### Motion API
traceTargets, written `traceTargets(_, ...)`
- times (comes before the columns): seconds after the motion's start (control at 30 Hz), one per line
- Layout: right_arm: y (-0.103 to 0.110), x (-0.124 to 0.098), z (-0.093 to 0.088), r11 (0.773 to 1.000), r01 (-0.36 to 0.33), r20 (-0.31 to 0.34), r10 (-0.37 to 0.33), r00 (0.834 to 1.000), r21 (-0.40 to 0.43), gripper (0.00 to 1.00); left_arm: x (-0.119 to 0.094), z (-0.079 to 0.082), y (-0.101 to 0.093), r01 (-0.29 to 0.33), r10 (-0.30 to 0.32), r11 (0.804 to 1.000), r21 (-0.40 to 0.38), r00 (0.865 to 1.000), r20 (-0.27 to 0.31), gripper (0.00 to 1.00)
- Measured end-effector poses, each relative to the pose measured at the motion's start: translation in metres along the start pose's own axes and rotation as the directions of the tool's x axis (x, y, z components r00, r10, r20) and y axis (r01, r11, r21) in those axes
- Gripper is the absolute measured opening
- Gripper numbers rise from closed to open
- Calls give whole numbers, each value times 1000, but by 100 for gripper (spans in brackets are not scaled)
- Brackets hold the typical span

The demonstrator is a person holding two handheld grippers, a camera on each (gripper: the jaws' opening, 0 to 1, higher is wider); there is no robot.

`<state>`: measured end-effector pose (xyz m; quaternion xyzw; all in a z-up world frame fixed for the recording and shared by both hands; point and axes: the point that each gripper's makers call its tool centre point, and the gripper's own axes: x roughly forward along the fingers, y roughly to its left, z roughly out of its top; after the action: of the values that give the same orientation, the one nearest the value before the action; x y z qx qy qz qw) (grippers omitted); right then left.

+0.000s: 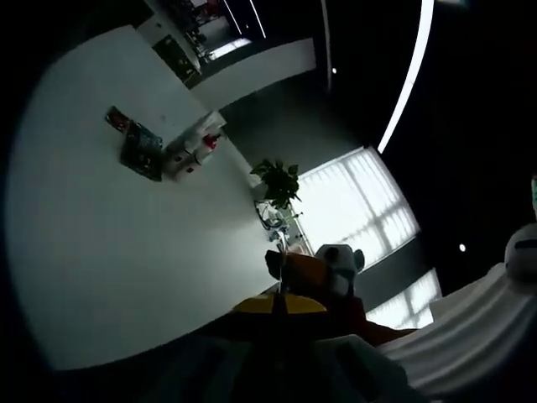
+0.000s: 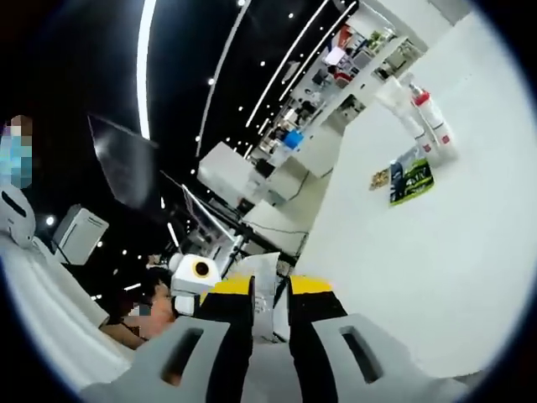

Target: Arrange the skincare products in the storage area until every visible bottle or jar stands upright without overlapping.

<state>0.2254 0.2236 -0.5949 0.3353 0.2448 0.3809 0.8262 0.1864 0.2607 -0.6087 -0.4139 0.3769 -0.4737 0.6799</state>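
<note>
The broad white surface [image 1: 126, 243] tilts across the left gripper view, bare over most of its spread. Near its far end lie a dark printed leaflet [image 1: 141, 151] and, just beside the leaflet, a cluster of white skincare bottles with red caps [image 1: 197, 151]. Beyond the bottles, past the surface's edge, stand a green potted plant [image 1: 278, 180] and a bright slatted window [image 1: 357, 210]. The left gripper [image 1: 281, 306], yellow-tipped, rises low in that view; its jaws are dark and I cannot tell their gap.

In the right gripper view the same surface [image 2: 403, 277] carries the leaflet [image 2: 409, 180], with upright white bottles [image 2: 428, 113] just beyond it. The right gripper [image 2: 270, 306] holds its yellow-and-black jaws narrow, a slim gap between them, gripping nothing, well apart from the bottles.
</note>
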Motion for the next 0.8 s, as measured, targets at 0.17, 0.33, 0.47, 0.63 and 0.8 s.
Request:
traceTargets(0.17, -11, -6, 0, 987, 66, -24, -70, 997, -150, 29, -2, 7, 4, -12, 12, 1000, -8, 1000, 16, 1)
traceTargets(0.33, -38, -18, -5, 942, 168, -59, -193, 979, -290, 47, -5, 16, 10, -26, 28, 999, -32, 999, 39, 1)
traceTargets(0.47, -62, -31, -12, 890, 228, -106, -291, 951, -395, 53, -6, 22, 11, -33, 34, 999, -33, 998, 50, 1)
traceTargets(0.63, -93, -43, -32, 798, 255, -184, -411, 893, -546, 54, -6, 29, 15, -41, 44, 998, -44, 997, 70, 1)
traceTargets(0.8, -112, -42, -37, 691, 276, -161, -496, 853, -668, 48, -3, 31, 17, -52, 57, 997, -55, 995, 80, 1)
